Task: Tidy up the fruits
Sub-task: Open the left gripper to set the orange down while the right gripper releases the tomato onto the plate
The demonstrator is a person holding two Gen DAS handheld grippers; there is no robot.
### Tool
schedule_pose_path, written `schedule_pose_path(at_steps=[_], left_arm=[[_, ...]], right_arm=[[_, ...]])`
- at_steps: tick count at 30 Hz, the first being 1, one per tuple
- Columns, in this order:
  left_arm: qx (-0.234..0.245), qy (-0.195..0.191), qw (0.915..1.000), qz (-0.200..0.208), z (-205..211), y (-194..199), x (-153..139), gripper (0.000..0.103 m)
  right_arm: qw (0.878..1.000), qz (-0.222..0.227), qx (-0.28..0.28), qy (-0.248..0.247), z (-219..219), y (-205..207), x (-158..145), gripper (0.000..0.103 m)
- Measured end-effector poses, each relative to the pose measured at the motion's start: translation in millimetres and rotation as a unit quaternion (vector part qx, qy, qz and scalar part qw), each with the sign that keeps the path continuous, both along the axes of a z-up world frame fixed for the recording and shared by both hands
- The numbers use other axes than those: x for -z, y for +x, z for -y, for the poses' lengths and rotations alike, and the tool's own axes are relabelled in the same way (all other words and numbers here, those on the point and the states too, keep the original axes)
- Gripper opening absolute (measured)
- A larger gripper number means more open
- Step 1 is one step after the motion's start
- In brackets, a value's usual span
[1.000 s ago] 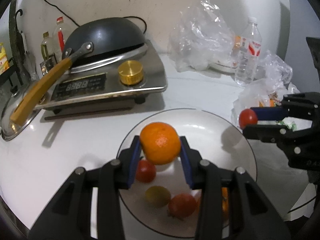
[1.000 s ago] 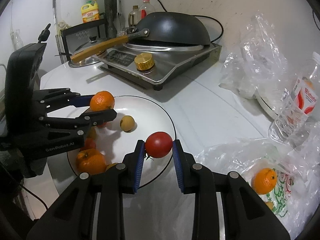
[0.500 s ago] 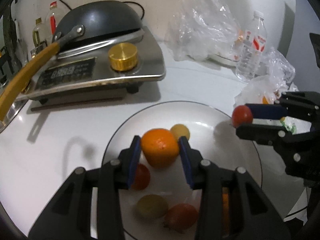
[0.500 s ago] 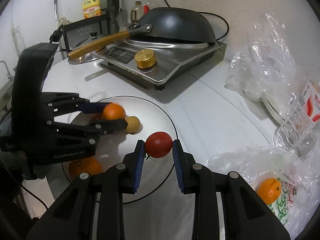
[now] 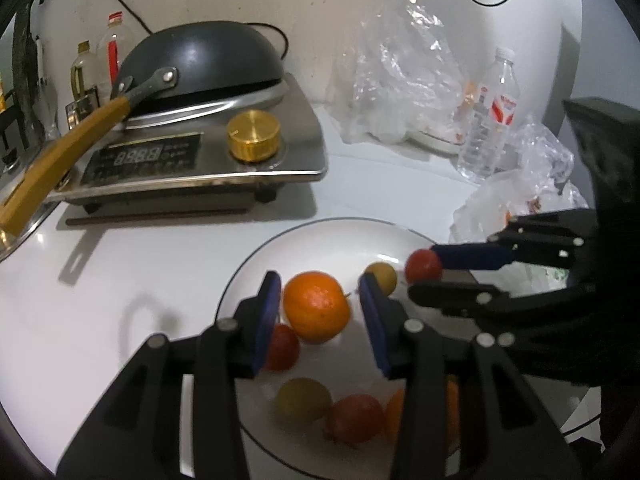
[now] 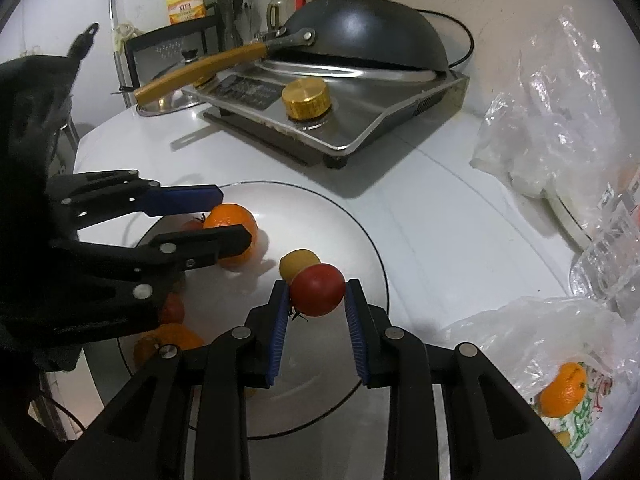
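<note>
A white plate [image 5: 320, 236] [image 6: 320, 216] holds several fruits. My left gripper [image 5: 320, 300] [image 6: 224, 216] is open around an orange [image 5: 316, 306] [image 6: 234, 226] that rests on the plate, its pads apart from it. My right gripper [image 6: 316, 300] [image 5: 424, 276] is shut on a red tomato [image 6: 318, 290] [image 5: 423, 266] held just above the plate's right part, beside a yellow fruit [image 6: 298, 262] [image 5: 382, 276]. More tomatoes [image 5: 354, 418], a yellow fruit [image 5: 304, 400] and an orange lie at the plate's near side.
An induction cooker [image 5: 200, 160] with an upturned black wok [image 5: 204, 64] stands behind the plate. Crumpled plastic bags [image 5: 404, 80] and a water bottle [image 5: 492, 112] sit at the right. One bag holds another orange [image 6: 564, 390]. Bottles stand by the wall.
My left gripper lowered the orange onto the plate and opened, letting it go. My right gripper moved the tomato in over the plate, next to the yellow fruit.
</note>
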State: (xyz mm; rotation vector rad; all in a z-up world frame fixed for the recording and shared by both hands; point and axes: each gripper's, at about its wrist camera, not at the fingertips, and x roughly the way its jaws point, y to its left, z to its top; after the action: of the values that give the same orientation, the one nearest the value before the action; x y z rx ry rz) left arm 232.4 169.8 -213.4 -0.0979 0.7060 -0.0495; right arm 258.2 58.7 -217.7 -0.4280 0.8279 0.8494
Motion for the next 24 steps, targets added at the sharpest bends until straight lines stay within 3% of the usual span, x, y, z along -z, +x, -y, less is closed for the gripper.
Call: schedule_pose_path(at_steps=[24], left_arm=[[-0.018,-0.014,0.9992,0.034,-2,-31,-10,0.047]], right_arm=[[0.999,0.024,0.020,-0.018,4,-12,-6,0.030]])
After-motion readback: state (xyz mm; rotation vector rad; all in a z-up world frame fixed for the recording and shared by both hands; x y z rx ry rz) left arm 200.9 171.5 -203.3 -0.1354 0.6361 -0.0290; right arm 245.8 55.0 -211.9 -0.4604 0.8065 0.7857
